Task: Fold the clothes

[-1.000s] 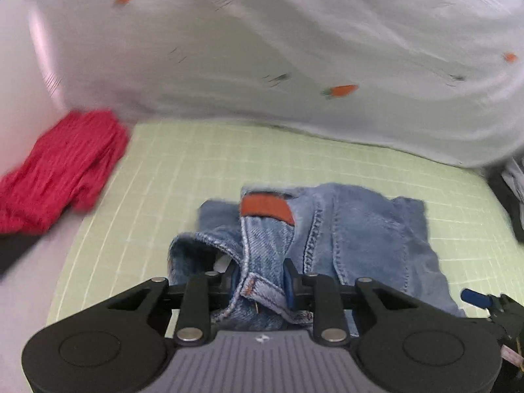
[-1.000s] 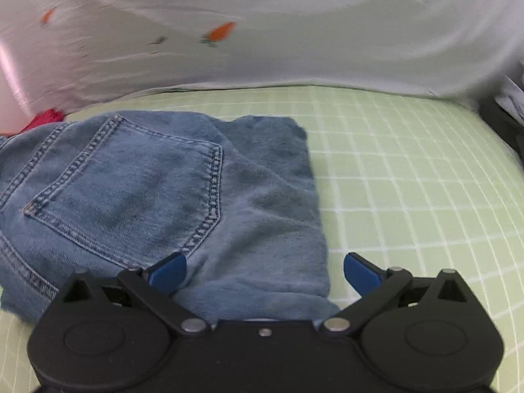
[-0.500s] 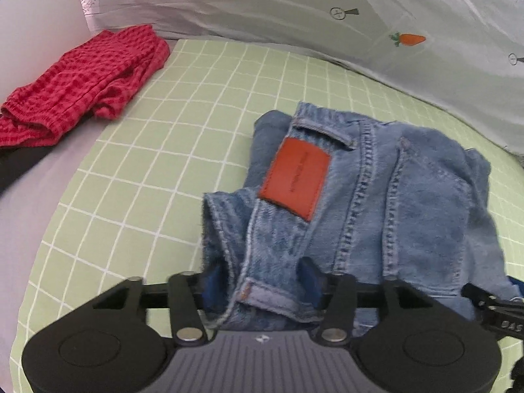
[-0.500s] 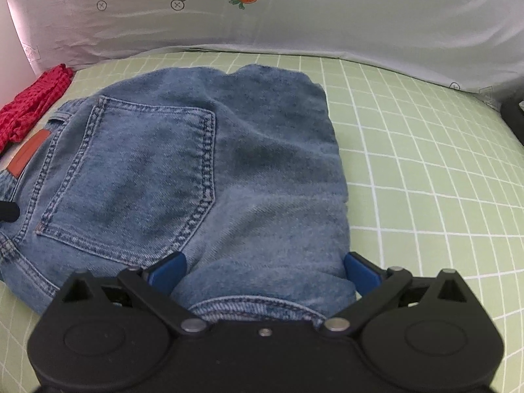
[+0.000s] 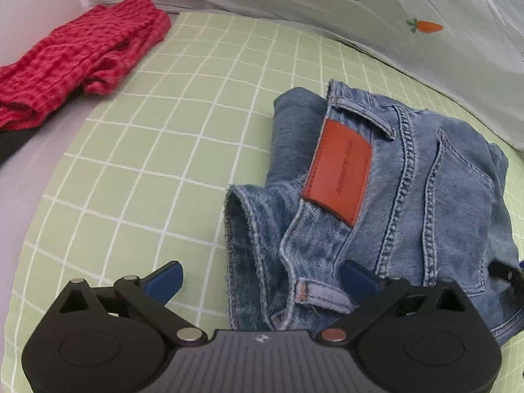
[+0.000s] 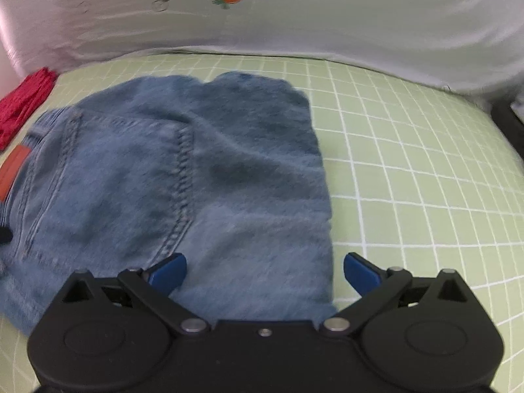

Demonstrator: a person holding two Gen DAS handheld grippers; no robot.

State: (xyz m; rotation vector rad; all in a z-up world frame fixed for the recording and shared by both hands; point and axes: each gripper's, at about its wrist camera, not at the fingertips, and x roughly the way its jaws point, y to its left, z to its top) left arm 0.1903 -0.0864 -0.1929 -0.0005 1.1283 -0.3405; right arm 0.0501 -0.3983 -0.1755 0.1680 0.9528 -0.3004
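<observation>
Folded blue denim shorts (image 5: 409,196) with an orange leather patch (image 5: 340,173) lie on the green checked mat (image 5: 163,150). My left gripper (image 5: 262,280) is open just above the waistband corner, its blue pads apart on either side of the belt loop. In the right wrist view the same denim shorts (image 6: 183,180) fill the left and centre, back pocket seam showing. My right gripper (image 6: 265,270) is open over the near right edge of the shorts, holding nothing.
A red knitted garment (image 5: 78,55) lies crumpled at the mat's far left, also seen as a red garment (image 6: 23,104) in the right view. A white sheet with carrot prints (image 5: 425,26) runs along the back; the same white sheet (image 6: 294,13) bounds the far side.
My left gripper opened and let go of the waistband, which now rests on the mat. Both grippers have drawn back a little from the shorts.
</observation>
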